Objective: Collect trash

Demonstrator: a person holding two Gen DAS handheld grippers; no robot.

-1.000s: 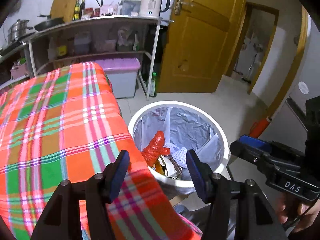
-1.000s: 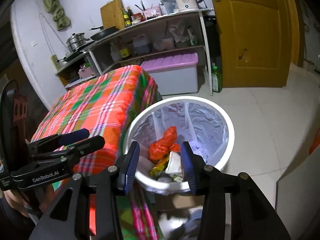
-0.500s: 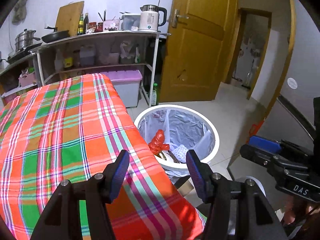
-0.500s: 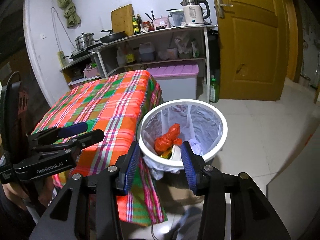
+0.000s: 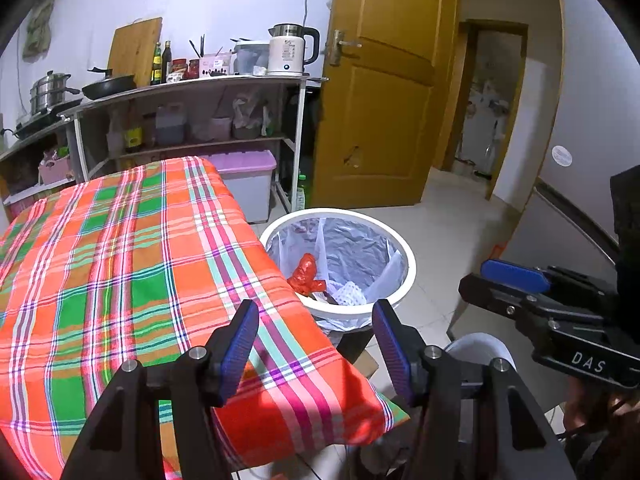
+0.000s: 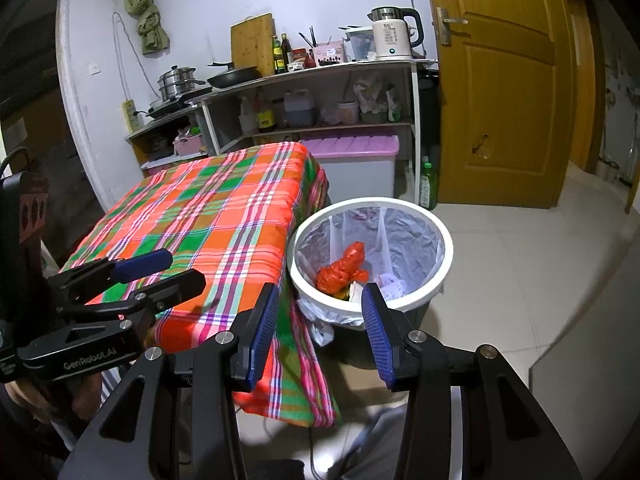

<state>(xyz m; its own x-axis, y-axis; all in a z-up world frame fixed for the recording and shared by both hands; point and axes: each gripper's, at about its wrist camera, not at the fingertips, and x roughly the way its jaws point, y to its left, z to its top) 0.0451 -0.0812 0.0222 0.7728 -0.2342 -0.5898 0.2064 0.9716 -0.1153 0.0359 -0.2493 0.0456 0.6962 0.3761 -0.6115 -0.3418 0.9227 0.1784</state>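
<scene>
Both tools (image 5: 314, 344) (image 6: 318, 328) gape above plaid tablecloth (image 5: 120, 264) beside bin (image 5: 400, 256)

This is a kitchen in a home. A long shelf (image 6: 320, 68) stands against the wall. On top of it are a white kettle (image 6: 394, 34), a black frying pan (image 6: 232, 73), a shiny steel pot (image 6: 176, 80), a wooden cutting board (image 6: 252, 44) and dark sauce bottles (image 6: 281, 55). More bottles and bags sit on the lower shelf, and a big box with a purple lid (image 6: 354, 146) is under it. A table with a bright checked cloth (image 5: 120, 264) is in the middle. Beside it is a white trash bin (image 6: 440, 276) with a bag and rubbish inside. There is a brown wooden door (image 6: 504, 92) and a pale tiled floor (image 6: 540, 264).
</scene>
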